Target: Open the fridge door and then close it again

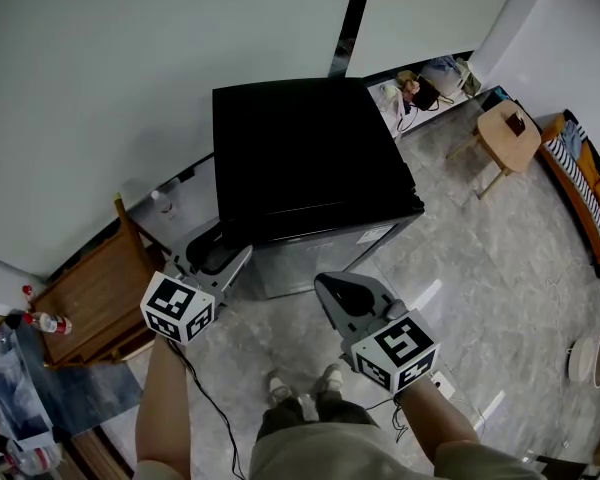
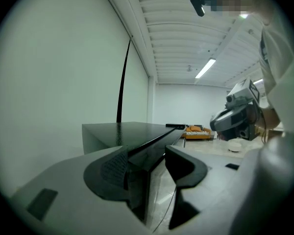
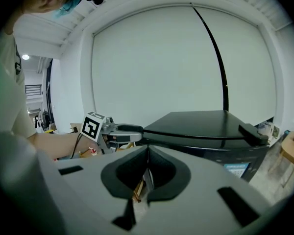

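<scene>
Head view looks steeply down on a low, boxy fridge [image 1: 300, 148] standing against a plain pale wall [image 1: 130, 68]. Its flat top is glossy black with squared corners. Below the top, the door [image 1: 310, 263] is smooth grey with a dull metallic sheen. It lies flush with the body, so it is closed, and it carries a small label [image 1: 370, 236] near its upper right corner.

The left claw [image 1: 225, 251] sits at the fridge's front left corner. In the left gripper view this claw [image 2: 147, 155] is spread wide. Its pads are dark, rounded and finely ribbed, and the fridge's sharp black top edge runs through the gap between them. Whether either pad touches that edge cannot be told. A thin black cable [image 1: 205, 398] trails from this gripper down to the floor.

The right claw [image 1: 325, 283] hangs just in front of the door, to the right of the left one. In the right gripper view its curved dark pads are pressed together with nothing between them [image 3: 147, 170].

The floor [image 1: 480, 298] is polished grey stone with pale veining. A round-topped wooden stool [image 1: 510, 133] stands well to the fridge's right. Brown wooden furniture [image 1: 90, 298] stands to its left.
</scene>
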A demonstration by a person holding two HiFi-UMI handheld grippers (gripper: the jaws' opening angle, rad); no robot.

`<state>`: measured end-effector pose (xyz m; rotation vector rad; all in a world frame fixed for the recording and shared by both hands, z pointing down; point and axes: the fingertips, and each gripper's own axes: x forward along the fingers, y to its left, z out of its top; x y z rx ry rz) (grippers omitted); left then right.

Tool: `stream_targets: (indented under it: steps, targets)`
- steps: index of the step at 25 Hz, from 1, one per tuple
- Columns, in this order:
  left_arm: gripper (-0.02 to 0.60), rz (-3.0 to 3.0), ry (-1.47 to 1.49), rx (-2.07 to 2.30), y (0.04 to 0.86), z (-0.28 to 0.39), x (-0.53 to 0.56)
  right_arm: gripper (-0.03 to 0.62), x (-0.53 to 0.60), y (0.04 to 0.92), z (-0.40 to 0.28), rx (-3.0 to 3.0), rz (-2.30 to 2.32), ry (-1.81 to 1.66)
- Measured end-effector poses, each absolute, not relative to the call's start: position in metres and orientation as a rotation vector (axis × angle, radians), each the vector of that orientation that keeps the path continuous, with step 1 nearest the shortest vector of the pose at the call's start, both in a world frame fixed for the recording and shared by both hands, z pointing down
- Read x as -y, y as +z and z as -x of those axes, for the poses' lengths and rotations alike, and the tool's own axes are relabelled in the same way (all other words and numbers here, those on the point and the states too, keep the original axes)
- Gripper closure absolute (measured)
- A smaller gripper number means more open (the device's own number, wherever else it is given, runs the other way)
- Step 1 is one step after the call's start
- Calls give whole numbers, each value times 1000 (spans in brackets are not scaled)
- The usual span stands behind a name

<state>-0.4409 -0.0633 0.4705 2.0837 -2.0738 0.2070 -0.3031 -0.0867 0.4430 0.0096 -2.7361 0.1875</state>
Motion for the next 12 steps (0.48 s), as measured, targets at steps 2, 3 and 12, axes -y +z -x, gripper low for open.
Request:
stream_targets:
  steps: [2, 3, 12]
  targets:
    - [350, -2092, 195, 2067, 471, 440, 63, 597, 83, 445, 303, 2731, 2, 196]
    - [350, -2094, 188, 2064, 471, 440, 63, 597, 82, 447, 304, 2729, 9, 199]
    - [357, -2068, 150, 2054, 471, 441, 62, 597, 74, 458, 301, 2713, 45, 234]
